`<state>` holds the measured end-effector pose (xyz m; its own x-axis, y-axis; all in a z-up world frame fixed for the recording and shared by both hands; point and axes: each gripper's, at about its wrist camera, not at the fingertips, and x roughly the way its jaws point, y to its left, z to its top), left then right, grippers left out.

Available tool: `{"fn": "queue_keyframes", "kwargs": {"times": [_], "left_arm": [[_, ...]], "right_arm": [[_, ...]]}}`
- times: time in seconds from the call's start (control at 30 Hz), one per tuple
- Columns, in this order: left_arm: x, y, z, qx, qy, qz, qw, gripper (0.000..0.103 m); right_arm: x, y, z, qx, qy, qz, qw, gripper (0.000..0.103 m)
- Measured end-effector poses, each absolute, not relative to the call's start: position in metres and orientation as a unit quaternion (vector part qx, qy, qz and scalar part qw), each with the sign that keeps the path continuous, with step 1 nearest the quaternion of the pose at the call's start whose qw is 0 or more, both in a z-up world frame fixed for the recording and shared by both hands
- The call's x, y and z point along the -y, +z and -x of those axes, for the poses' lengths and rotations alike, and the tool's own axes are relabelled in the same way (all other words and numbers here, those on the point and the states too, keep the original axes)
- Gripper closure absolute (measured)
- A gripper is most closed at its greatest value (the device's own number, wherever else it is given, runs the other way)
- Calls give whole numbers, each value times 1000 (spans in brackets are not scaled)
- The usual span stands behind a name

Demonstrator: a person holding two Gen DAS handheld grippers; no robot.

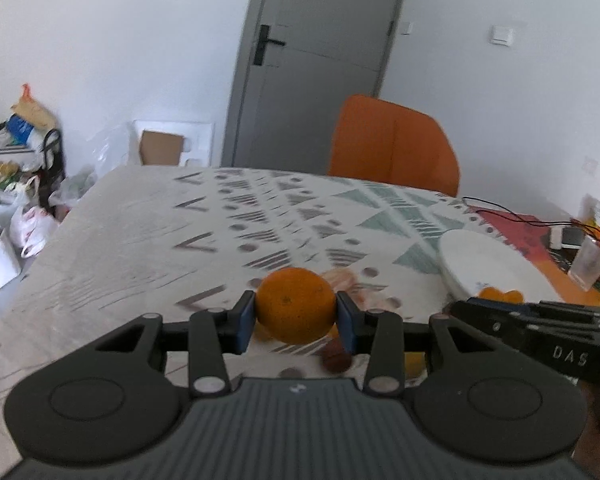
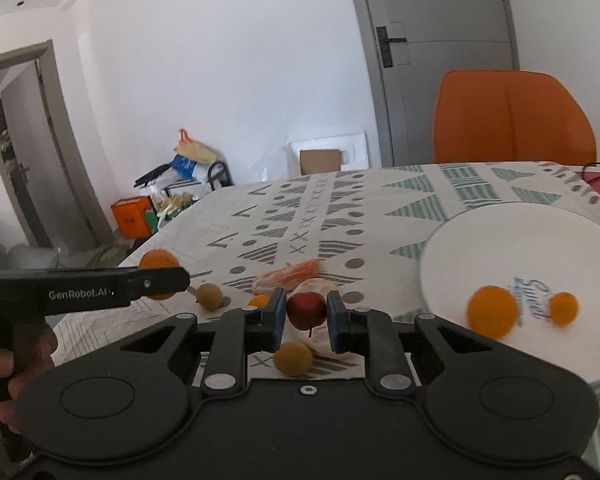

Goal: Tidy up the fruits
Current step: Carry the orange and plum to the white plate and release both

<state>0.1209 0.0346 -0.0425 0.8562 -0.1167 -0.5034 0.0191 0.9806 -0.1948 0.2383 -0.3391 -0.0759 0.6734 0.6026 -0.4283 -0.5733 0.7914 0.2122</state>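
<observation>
Two hand-held grippers hover over a table with a patterned cloth point(image 2: 300, 216). The left gripper point(image 1: 296, 320) has its blue pads pressed against the sides of an orange point(image 1: 295, 304), held clear of the cloth. The right gripper point(image 2: 306, 318) is clamped narrowly on a small red fruit point(image 2: 306, 309), just left of a white plate point(image 2: 500, 240) carrying two small orange fruits point(image 2: 493, 311).
</observation>
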Motion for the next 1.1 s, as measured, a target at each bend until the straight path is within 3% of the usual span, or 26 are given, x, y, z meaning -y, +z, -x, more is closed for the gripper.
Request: {"fn": "queue_keyframes", "kwargs": {"times": [1.1], "left_arm": [[92, -36, -150, -283, -126, 3, 951, 62]], "right_arm": [[466, -92, -236, -219, 223, -124, 942, 83]]}}
